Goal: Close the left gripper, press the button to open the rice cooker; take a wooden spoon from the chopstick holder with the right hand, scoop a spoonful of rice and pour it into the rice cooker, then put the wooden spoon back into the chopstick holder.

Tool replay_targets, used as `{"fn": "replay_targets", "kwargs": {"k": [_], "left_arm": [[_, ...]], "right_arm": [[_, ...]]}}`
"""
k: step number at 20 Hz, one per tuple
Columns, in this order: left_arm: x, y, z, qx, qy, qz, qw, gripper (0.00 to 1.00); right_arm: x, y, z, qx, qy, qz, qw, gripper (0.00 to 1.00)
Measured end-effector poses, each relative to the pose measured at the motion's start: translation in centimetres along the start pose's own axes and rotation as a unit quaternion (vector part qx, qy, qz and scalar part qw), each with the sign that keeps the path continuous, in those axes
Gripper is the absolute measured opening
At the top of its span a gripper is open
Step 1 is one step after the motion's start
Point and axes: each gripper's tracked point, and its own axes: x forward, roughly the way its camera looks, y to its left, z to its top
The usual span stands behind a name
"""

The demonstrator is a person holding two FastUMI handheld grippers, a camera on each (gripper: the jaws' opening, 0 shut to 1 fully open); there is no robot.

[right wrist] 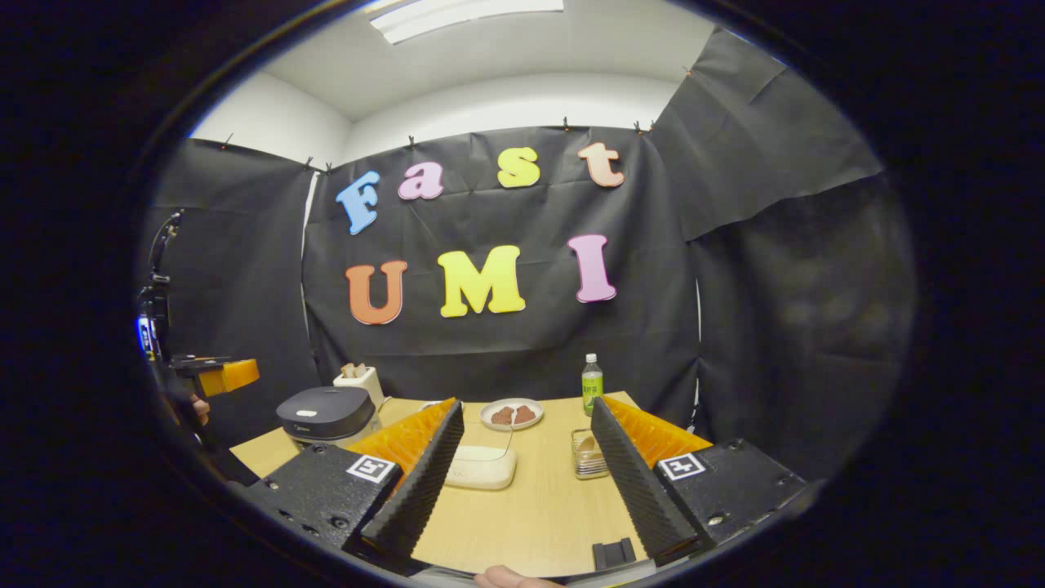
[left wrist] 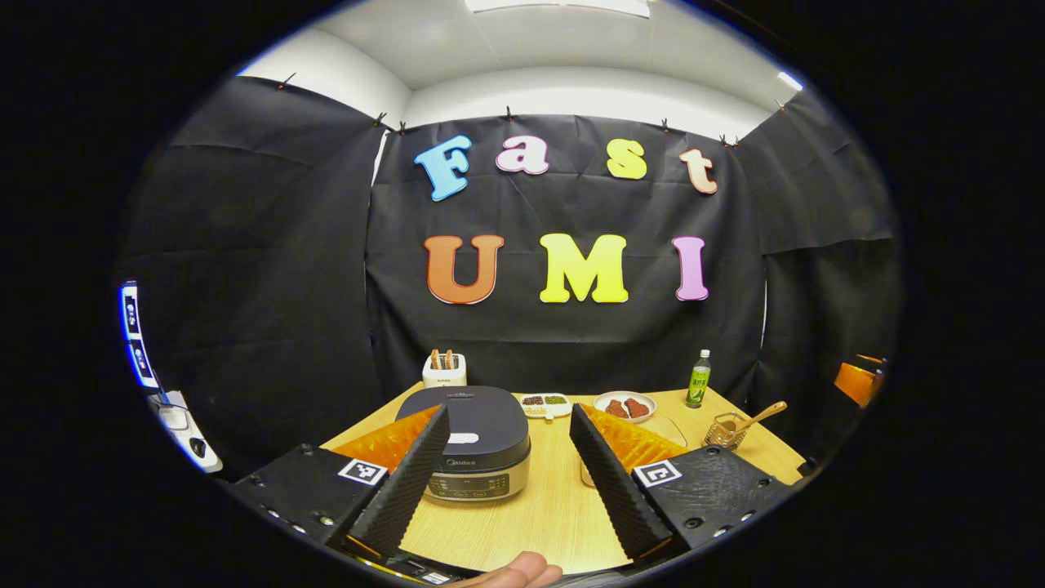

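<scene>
Left gripper view first: the left gripper [left wrist: 508, 465] has its fingers spread wide, nothing between them, hovering over the light wooden table [left wrist: 547, 514]. Just ahead sits the dark-lidded, silver-bodied rice cooker [left wrist: 473, 445], lid down, with "Midea" printed on its front. Off to the right, a wooden spoon [left wrist: 759, 416] leans in the wire chopstick holder [left wrist: 722, 431], near a green bottle [left wrist: 698, 380].

Right gripper view: the right gripper [right wrist: 526, 469] is also wide open and empty. A white container of rice [right wrist: 482, 467] lies between its fingers farther off; the cooker sits far left.
</scene>
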Motion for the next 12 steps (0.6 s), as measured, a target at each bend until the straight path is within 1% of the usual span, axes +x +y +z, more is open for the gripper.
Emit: {"fn": "replay_targets", "kwargs": {"k": [1, 3, 6, 8, 9, 10, 12], "left_arm": [[-0.7, -0.5, 0.0, 0.005, -0.003, -0.004, 1.0, 0.95], [-1.8, -1.6, -0.2, 0.009, -0.005, -0.016, 1.0, 0.94], [-3.4, -1.6, -0.3, 0.006, -0.011, -0.022, 1.0, 0.94], [-4.2, -1.2, -0.7, -0.004, -0.013, -0.022, 1.0, 0.94], [-4.4, -1.1, -1.1, -0.013, -0.009, -0.025, 1.0, 0.94], [-4.6, -1.0, -1.6, -0.022, -0.002, -0.026, 0.999, 0.94], [-4.7, -0.6, -1.2, -0.032, -0.006, -0.022, 0.999, 0.94]], "right_arm": [[0.3, -0.3, 0.2, 0.0, 0.003, -0.004, 1.0, 1.0], [0.7, -0.5, 0.2, -0.005, 0.011, -0.01, 1.0, 0.99], [1.4, -0.8, 0.2, -0.018, 0.026, -0.019, 0.999, 1.0], [1.5, -0.9, 0.5, -0.029, 0.031, -0.027, 0.999, 0.99], [1.4, -0.9, 0.8, -0.035, 0.03, -0.032, 0.998, 1.0], [1.1, -0.9, 1.1, -0.04, 0.026, -0.034, 0.998, 1.0], [0.5, -0.2, 1.4, -0.042, 0.021, -0.031, 0.998, 1.0]]}}
